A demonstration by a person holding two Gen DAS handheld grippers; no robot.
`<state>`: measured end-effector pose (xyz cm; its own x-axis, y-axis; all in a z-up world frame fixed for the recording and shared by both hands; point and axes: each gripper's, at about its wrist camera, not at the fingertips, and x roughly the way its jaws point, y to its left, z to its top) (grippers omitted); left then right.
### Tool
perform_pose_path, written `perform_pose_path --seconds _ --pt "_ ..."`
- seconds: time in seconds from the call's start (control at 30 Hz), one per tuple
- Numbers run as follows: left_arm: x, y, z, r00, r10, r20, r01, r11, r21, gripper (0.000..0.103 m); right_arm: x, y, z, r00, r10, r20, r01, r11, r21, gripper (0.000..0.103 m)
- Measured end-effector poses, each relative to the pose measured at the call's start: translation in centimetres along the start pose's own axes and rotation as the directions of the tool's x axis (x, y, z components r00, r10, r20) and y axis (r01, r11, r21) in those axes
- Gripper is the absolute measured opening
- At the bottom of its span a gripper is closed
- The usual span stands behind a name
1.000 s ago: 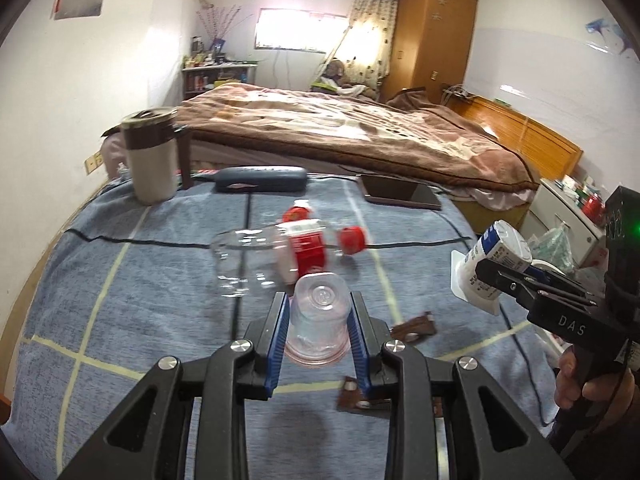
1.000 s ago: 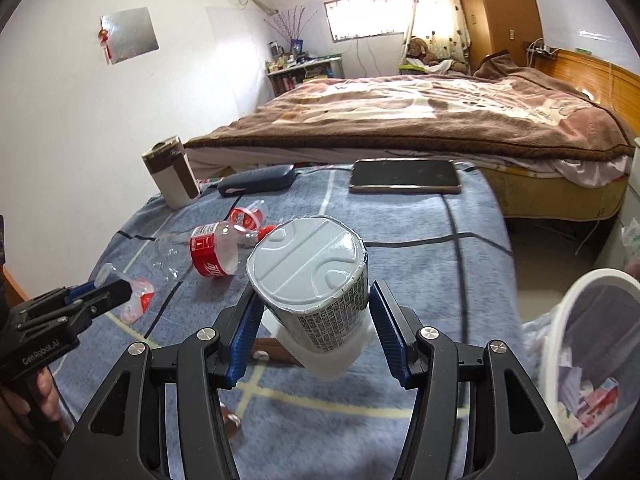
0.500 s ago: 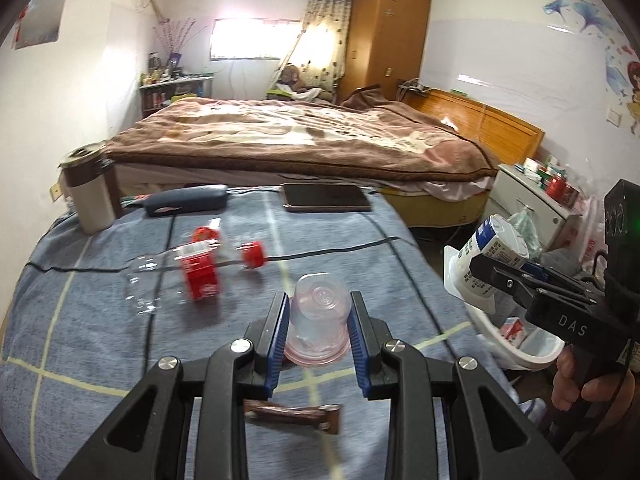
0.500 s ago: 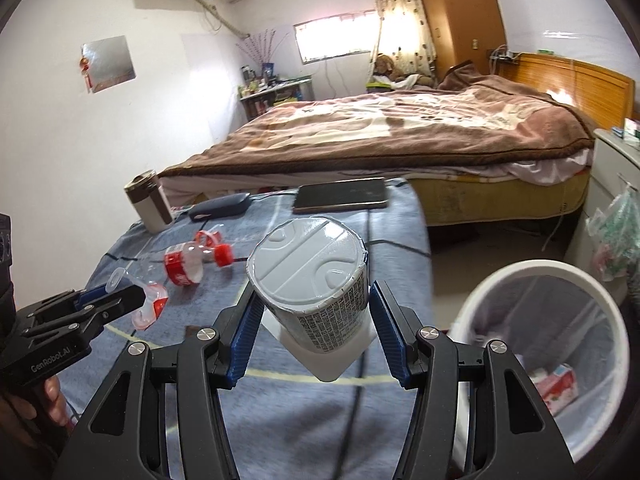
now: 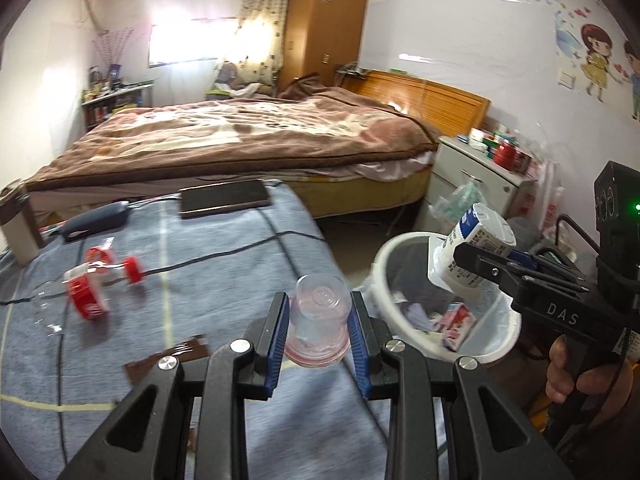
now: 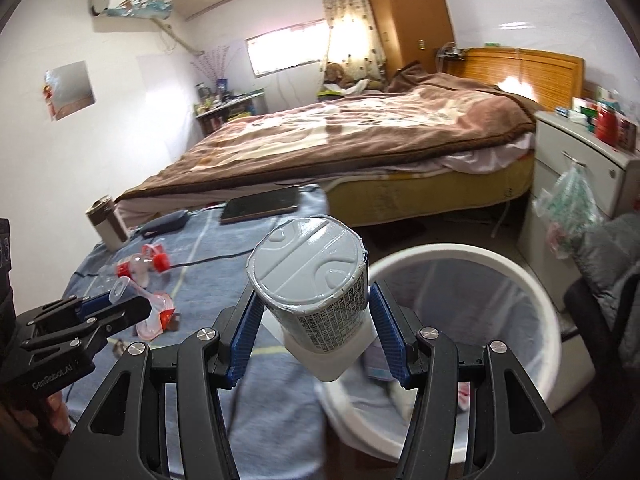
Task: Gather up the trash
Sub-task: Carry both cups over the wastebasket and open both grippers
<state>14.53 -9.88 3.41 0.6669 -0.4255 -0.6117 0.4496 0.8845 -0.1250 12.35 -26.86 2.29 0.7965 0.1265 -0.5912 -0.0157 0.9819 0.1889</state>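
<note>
White waste bin (image 5: 496,354) on the floor just off the edge of the grey-blue bedspread (image 5: 224,264); it fills the lower right of the right wrist view (image 6: 460,254) and sits right of centre in the left wrist view, with scraps and a red-and-white packet already inside. The deciding relation, as I read it: the bin lies ahead of and below both claws, and the right-hand one is the nearer. Right gripper (image 6: 316,316) is clamped on a paper cup with a grey foil lid (image 6: 312,276); in its own view the cup overlaps the bin's left rim, and in the left view the cup (image 5: 476,252) appears over the bin mouth. Cup's long axis runs forward along the fingers and tilts up, lid end pointing away toward the upper frame, white base toward the lower frame. Left gripper (image 5: 318,324) is closed on a small clear plastic cup (image 5: 318,318), inverted as seen: closed base up and away, pinkish rim low between the blue pads; axis likewise along the fingers. In its view the bin lies to the right, just beside the claw tips, so it seems the farther of the two. Trash not yet collected on the bedspread: a clear bottle with red label and cap (image 5: 94,280), lying on its side at left of frame, long axis roughly left-right, cap end pointing right; a brown wrapper (image 5: 168,360) flat just left of the left claw.
</note>
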Motion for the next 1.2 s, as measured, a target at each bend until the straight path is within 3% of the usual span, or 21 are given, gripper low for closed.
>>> perform_pose_path --seconds 0.43,0.9,0.97,1.07,1.2 --pt "4.8 -7.5 0.8 0.989 -0.13 -0.07 0.134 0.989 0.062 0.031 -1.0 -6.4 -0.9 0.992 -0.119 -0.03 0.121 0.99 0.068 0.056" --pt "8.2 -11.8 0.2 0.976 -0.173 -0.135 0.184 0.98 0.079 0.031 0.1 -10.1 -2.2 0.979 -0.163 -0.124 0.172 0.983 0.065 0.057" --pt "8.5 -12.0 0.2 0.975 -0.17 -0.145 0.183 0.98 0.079 0.037 0.3 -10.3 -2.3 0.976 -0.167 -0.139 0.177 0.983 0.058 0.057" --pt "8.6 -12.0 0.2 0.976 -0.164 -0.145 0.178 0.98 0.086 0.056 0.7 -10.6 -2.6 0.971 -0.172 -0.164 0.183 0.981 0.055 0.057" --pt "8.6 -11.8 0.2 0.976 -0.164 -0.143 0.176 0.981 0.08 0.059 0.9 -10.6 -2.8 0.967 -0.187 -0.172 0.198 0.979 0.049 0.06"
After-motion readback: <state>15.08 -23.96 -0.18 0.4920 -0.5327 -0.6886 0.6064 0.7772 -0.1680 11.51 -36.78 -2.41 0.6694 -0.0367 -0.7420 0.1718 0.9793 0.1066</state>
